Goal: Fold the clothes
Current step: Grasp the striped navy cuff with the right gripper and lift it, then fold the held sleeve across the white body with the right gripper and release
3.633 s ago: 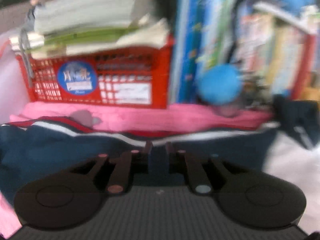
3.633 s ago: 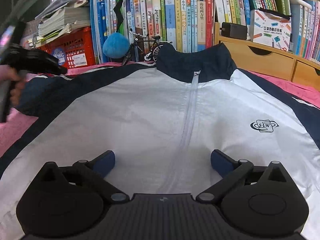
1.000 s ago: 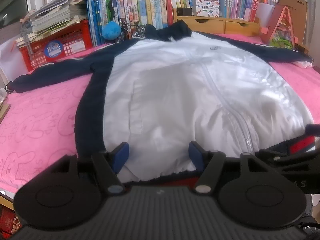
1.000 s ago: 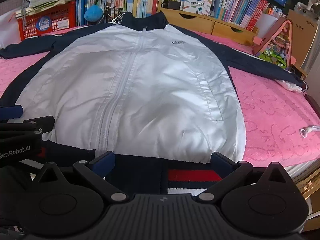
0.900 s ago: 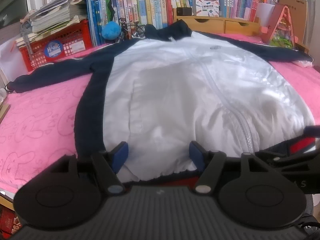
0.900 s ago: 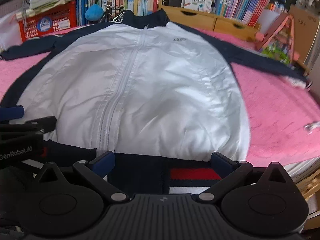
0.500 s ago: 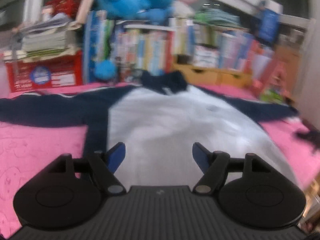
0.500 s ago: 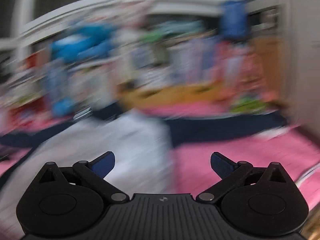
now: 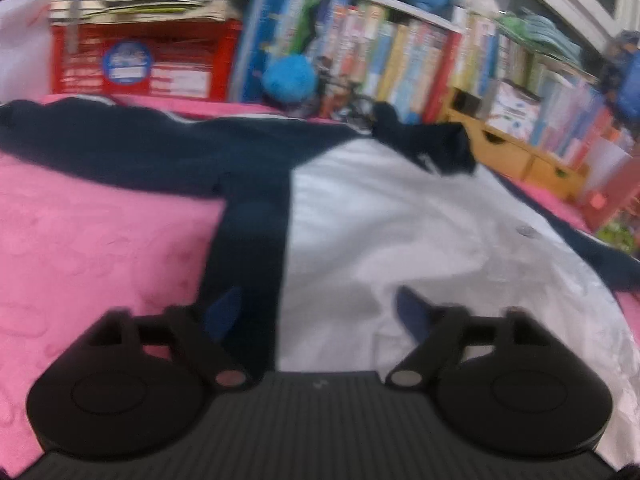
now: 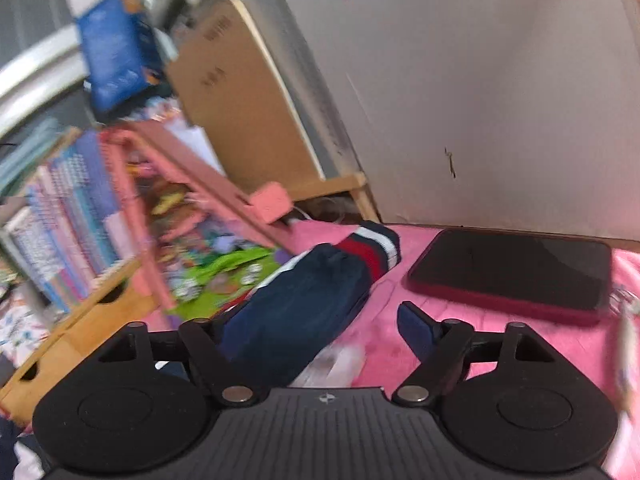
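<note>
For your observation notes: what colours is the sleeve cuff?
Red, white and navy stripes on the sleeve cuff, clearest in right wrist view.

— What did the pink blanket (image 9: 100,240) carry?
— A white and navy jacket (image 9: 400,220), spread flat with one sleeve (image 9: 120,148) stretched out.
— And at the far edge?
— The other sleeve's striped cuff (image 10: 372,248), with a dark tablet (image 10: 512,272) lying near it.

Shiny white-and-navy cloth jacket (image 9: 420,240) under the jaws, soft pink embossed blanket (image 9: 100,248), glossy black phone (image 10: 512,272) ahead, red plastic crate (image 9: 148,60)
</note>
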